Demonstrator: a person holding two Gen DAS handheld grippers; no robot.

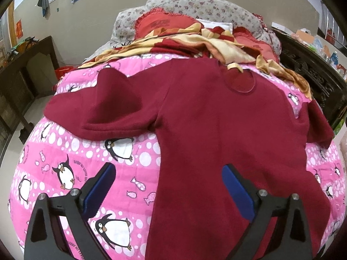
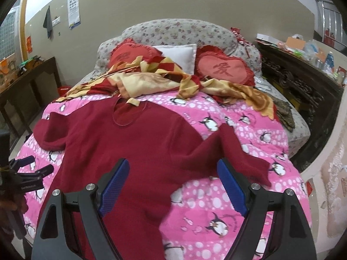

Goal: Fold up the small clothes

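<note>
Seemingly fleecy maroon sweater (image 1: 216,130), spread flat

The right heart-shaped cushion (image 2: 225,69) bears one large embroidered Chinese character, seemingly 爱.

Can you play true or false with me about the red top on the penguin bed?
1. The red top lies spread on the pink penguin quilt. True.
2. The right tongs are pinching a sleeve. False: they are open and hold nothing.
3. The left tongs are open. True.
4. The top is already folded into a neat square. False: its body and both sleeves are still spread out.
5. A white pillow sits between two red heart cushions. True.
</note>
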